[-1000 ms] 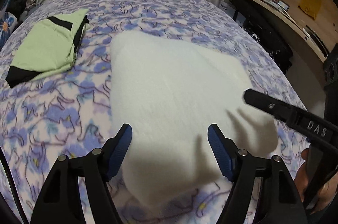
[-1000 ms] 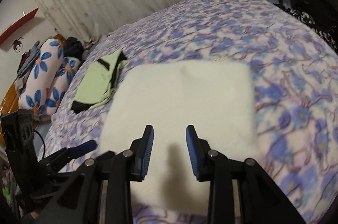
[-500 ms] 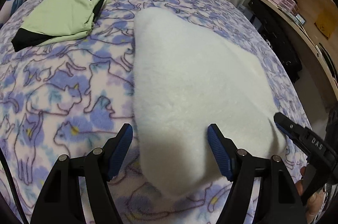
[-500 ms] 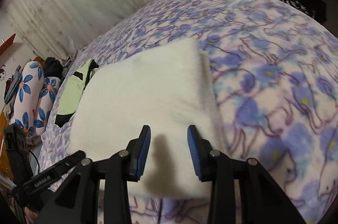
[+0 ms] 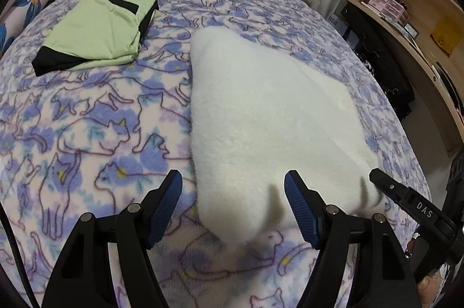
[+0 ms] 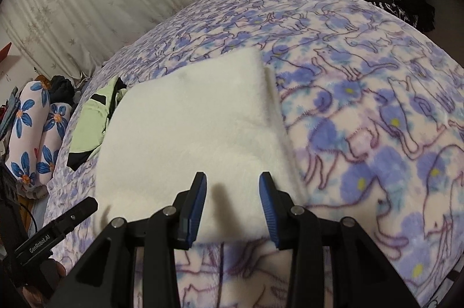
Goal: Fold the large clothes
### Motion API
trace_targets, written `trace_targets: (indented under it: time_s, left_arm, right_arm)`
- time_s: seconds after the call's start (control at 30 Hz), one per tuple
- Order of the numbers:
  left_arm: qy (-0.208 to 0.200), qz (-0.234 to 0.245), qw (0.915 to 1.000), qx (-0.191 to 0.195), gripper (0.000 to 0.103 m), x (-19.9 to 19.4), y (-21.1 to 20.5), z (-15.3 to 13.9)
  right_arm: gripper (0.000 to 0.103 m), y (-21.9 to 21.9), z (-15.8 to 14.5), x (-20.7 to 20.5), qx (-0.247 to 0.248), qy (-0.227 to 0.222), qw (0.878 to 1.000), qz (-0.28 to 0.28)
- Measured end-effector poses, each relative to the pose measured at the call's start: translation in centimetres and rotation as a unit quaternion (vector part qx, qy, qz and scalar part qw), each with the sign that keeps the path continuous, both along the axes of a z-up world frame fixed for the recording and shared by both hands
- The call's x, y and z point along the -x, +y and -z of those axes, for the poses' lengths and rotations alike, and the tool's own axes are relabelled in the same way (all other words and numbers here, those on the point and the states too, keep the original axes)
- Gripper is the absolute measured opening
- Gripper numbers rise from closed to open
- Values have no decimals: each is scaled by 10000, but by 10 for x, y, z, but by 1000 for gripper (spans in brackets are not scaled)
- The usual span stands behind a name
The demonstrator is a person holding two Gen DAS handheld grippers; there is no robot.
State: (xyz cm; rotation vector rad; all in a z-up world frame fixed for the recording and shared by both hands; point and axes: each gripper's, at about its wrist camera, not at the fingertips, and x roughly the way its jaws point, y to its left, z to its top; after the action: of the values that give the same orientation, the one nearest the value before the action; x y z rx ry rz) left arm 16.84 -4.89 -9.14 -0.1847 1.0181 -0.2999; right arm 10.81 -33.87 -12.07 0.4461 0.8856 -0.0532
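Observation:
A white fluffy garment (image 5: 269, 122) lies folded into a thick rectangle on the bed, also in the right wrist view (image 6: 188, 133). My left gripper (image 5: 233, 192) is open and empty, hovering just above the garment's near left corner. My right gripper (image 6: 233, 187) is open and empty, just above the garment's near right edge. The right gripper's finger shows at the right of the left wrist view (image 5: 411, 203). The left gripper's finger shows at the lower left of the right wrist view (image 6: 58, 226).
A folded green and black garment (image 5: 98, 32) lies at the far left of the bed. The bed has a purple cat-print blanket (image 5: 87, 133). Flower-print pillows (image 6: 32, 128) lie at the left. Wooden shelves (image 5: 411, 17) stand to the right, curtains behind.
Both grippers have shifted over the garment's near edge; the left view has swung left, showing more blanket. The right gripper's finger sits nearer the near right corner. The garment has not moved.

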Motion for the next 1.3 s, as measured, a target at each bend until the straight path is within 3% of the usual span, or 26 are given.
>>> trace_targets:
  time_s: [0.57, 0.67, 0.87, 1.13, 1.3]
  left_arm:
    - [-265, 70, 9996, -45, 72, 39, 3, -41]
    - [-308, 76, 9995, -36, 72, 46, 4, -47]
    - [-379, 90, 9992, -32, 72, 57, 6, -56]
    - [-334, 133, 9994, -22, 74, 56, 4, -51]
    - [-18, 260, 9996, 95, 75, 45, -1, -34]
  right_arm:
    - [38, 19, -36, 34, -45, -212, 9996, -163]
    - [44, 22, -43, 40, -2, -287, 9995, -162]
    - [45, 26, -54, 51, 79, -379, 9991, -195]
    - [61, 25, -53, 50, 359, -308, 9985, -267]
    - [62, 12, -37, 34, 476, -35, 9982, -359]
